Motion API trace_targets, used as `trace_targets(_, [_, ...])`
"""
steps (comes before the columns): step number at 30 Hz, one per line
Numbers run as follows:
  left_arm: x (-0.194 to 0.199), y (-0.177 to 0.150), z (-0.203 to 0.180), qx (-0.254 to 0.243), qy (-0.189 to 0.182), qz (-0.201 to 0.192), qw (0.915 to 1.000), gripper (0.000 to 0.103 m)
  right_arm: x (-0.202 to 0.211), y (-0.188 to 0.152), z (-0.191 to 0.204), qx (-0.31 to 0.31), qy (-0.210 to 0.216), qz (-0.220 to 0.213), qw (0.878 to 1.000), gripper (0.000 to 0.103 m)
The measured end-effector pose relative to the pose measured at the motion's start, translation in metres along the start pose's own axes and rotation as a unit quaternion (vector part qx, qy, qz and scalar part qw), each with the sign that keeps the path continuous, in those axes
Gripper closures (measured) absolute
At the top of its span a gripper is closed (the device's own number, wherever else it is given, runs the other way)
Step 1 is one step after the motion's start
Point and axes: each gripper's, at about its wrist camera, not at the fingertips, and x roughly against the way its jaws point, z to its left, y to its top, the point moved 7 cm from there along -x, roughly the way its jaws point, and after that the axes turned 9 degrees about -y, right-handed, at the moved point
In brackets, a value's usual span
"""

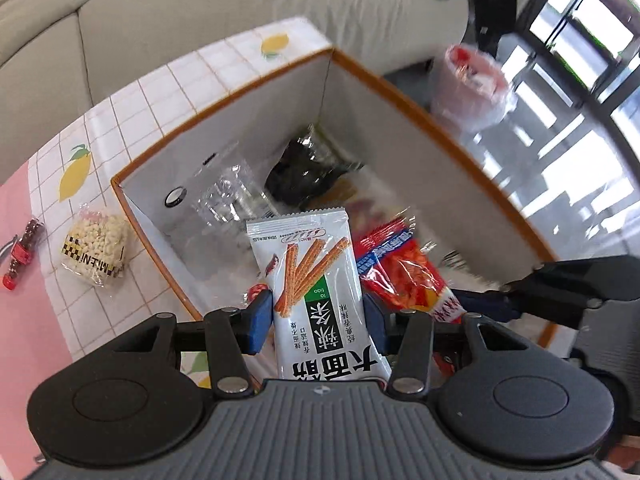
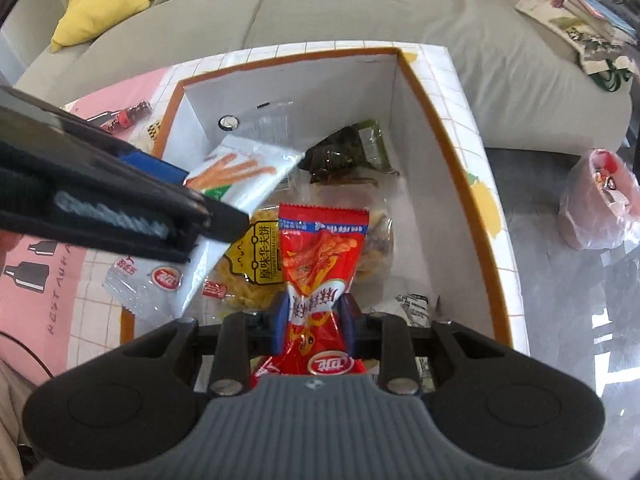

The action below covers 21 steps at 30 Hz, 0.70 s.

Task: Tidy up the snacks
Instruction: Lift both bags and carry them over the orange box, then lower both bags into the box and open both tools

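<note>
My left gripper (image 1: pixel 318 316) is shut on a white snack packet with orange sticks printed on it (image 1: pixel 316 280) and holds it over the near edge of the white box with an orange rim (image 1: pixel 224 108). The packet also shows in the right wrist view (image 2: pixel 244 176), with the left gripper's body across the left side. My right gripper (image 2: pixel 314 320) is shut on a red snack packet (image 2: pixel 320 256), which pinches in at the pads, above the box (image 2: pixel 440 128). The red packet also shows in the left wrist view (image 1: pixel 404 272). Inside the box lie a dark green packet (image 2: pixel 348 152), a yellow waffle packet (image 2: pixel 252 268) and clear wrappers.
On the tiled lemon-print tablecloth (image 1: pixel 132 112) left of the box lie a clear bag of pale puffs (image 1: pixel 96 248) and a small cola-bottle-shaped item (image 1: pixel 24 252). A white wrapper (image 2: pixel 140 284) lies by the box's near left corner. A beige sofa (image 2: pixel 360 8) stands behind. A pink-bagged bin (image 2: pixel 600 208) stands on the floor at the right.
</note>
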Motion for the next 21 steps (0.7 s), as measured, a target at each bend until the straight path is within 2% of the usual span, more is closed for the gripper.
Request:
trace_targets(3, [-0.010,0.000,0.000,-0.008,0.002,0.009,0.9999,0.048,-0.008,-0.002,0.001,0.000,0.019,0.020,1.000,0.077])
trace_targets(11, [-0.022,0.006,-0.006,-0.043,0.035,0.035,0.9978,0.045,-0.024,-0.004,0.005,0.017,0.017,0.051,0.998,0.076])
trace_targets(13, [-0.027,0.006,-0.003,-0.040,0.042,0.038,0.9976,0.041,-0.026,-0.007,0.006,0.016,0.017,0.055,0.998,0.074])
trace_targets(16, [-0.029,0.002,0.005,-0.024,0.044,0.036,0.9981,0.040,-0.026,-0.007,0.006,0.012,0.015,0.056,0.998,0.072])
trace_targets(21, [-0.018,-0.002,0.002,-0.049,0.035,0.025,0.9979,0.031,-0.026,-0.005,0.003,0.006,0.005,0.052,0.999,0.068])
